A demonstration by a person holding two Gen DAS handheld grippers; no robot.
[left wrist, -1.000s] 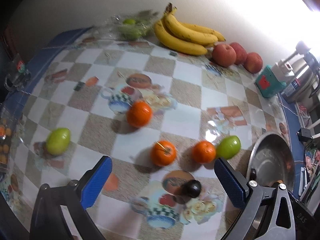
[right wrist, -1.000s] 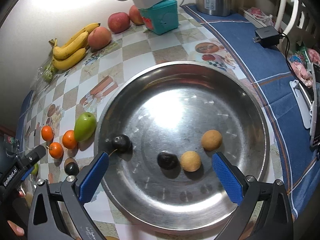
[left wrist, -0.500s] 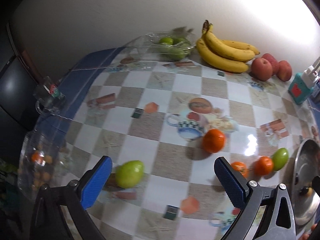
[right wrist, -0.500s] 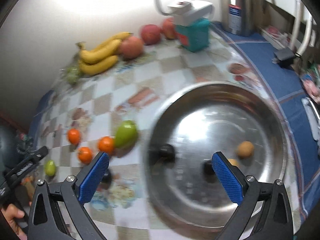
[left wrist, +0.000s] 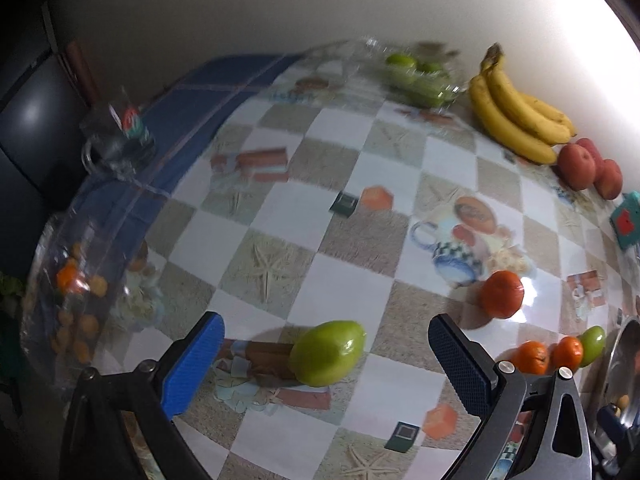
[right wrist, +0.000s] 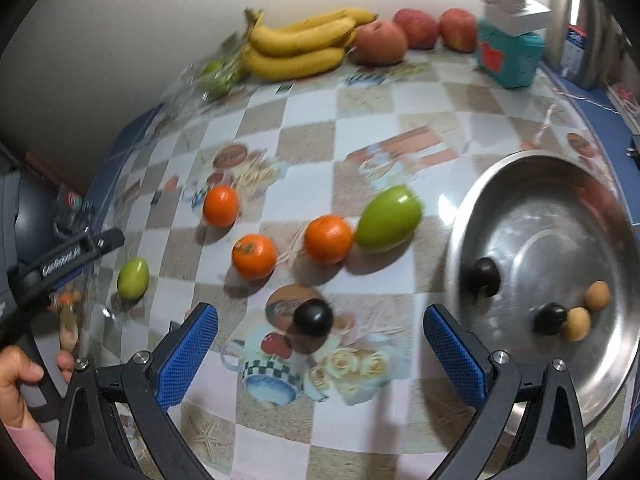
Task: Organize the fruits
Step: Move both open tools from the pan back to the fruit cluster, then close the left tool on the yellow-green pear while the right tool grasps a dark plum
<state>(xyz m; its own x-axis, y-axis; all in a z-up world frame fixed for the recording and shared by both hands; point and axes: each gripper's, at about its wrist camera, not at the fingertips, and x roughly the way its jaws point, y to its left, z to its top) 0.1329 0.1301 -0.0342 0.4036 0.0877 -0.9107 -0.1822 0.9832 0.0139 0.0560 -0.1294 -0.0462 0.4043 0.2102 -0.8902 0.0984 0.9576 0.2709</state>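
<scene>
My left gripper is open, its blue pads on either side of a green fruit lying on the checked tablecloth. That fruit also shows in the right wrist view, beside the left gripper. My right gripper is open and empty, with a dark round fruit just ahead between its fingers. Three oranges and a larger green fruit lie beyond. A steel bowl at right holds two dark and two tan fruits.
Bananas, red apples and a clear tray of green fruit line the wall. A teal box and steel kettle stand at the back right. A clear bag of small fruits and a glass mug sit left.
My left gripper swung left and closed in on the lone green fruit, now between its pads. My right gripper swung left off the bowl to face the dark fruit on the cloth.
</scene>
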